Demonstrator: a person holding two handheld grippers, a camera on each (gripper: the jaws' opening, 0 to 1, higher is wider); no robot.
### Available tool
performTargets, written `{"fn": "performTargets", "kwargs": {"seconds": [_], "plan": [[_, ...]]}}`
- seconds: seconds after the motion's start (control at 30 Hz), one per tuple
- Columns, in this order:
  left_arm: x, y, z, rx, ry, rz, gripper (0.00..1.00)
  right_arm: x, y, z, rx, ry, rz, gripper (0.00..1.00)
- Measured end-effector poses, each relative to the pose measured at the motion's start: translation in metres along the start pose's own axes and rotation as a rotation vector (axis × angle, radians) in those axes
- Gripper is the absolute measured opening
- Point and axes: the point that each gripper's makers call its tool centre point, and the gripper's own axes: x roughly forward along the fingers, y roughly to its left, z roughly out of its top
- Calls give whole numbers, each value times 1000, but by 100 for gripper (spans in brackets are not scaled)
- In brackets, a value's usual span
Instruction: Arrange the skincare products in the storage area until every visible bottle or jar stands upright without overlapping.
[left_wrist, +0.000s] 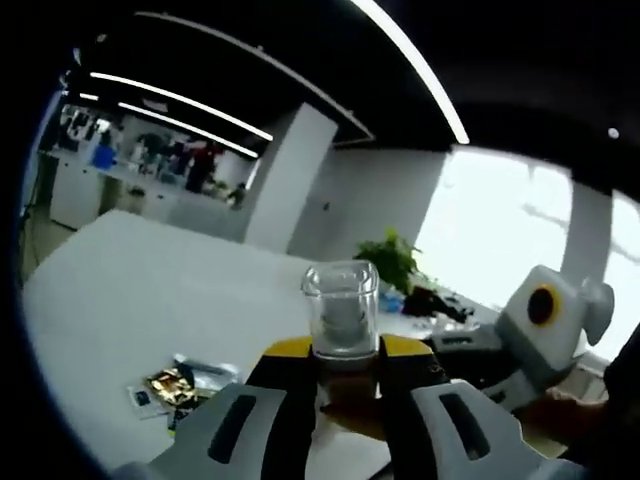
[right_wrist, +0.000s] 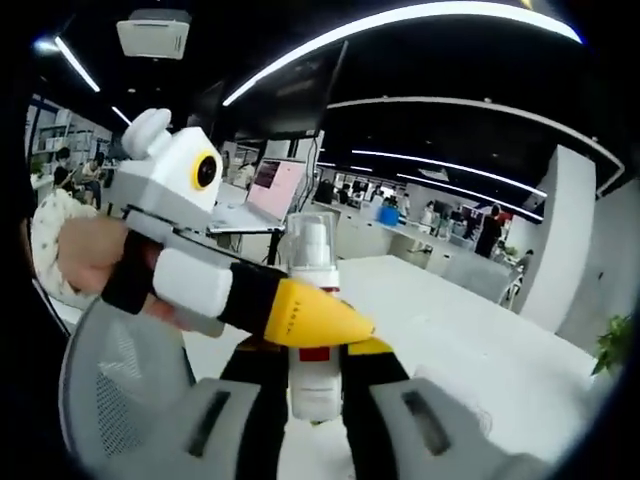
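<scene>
A white spray bottle with a red label and a clear cap is held up in the air, upright. In the left gripper view my left gripper has its yellow-tipped jaws closed on the bottle just below the cap. My right gripper grips the white body lower down. The left gripper reaches in from the left of the right gripper view, with a hand behind it, and its yellow jaw crosses the bottle's front. The right gripper comes in from the right of the left gripper view.
A large white table lies below, with a few small packets near its edge. A potted plant stands at the far side. A grey mesh chair is at lower left. People and desks are far in the background.
</scene>
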Motion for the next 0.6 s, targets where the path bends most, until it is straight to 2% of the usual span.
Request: {"fn": "performTargets", "kwargs": {"seconds": [0.17, 0.3, 0.37, 0.43, 0.5, 0.57, 0.6], "plan": [[3, 1, -8, 2, 39, -26, 19, -2, 2, -9, 12, -7, -10, 19], [5, 3, -16, -8, 65, -32, 18, 0, 4, -16, 11, 17, 4, 20], [5, 5, -17, -34, 69, -36, 18, 0, 5, -18, -37, 23, -9, 21], [5, 10, -15, -38, 72, -12, 18, 0, 9, -27, -65, 70, -5, 25], [3, 20, -12, -18, 70, 17, 18, -2, 12, -31, -32, 66, -2, 31], [1, 26, -13, 11, 84, 33, 18, -7, 17, -30, 42, 44, 19, 27], [-1, 31, -14, 42, 94, 47, 18, -8, 15, -29, 43, 39, 13, 27]]}}
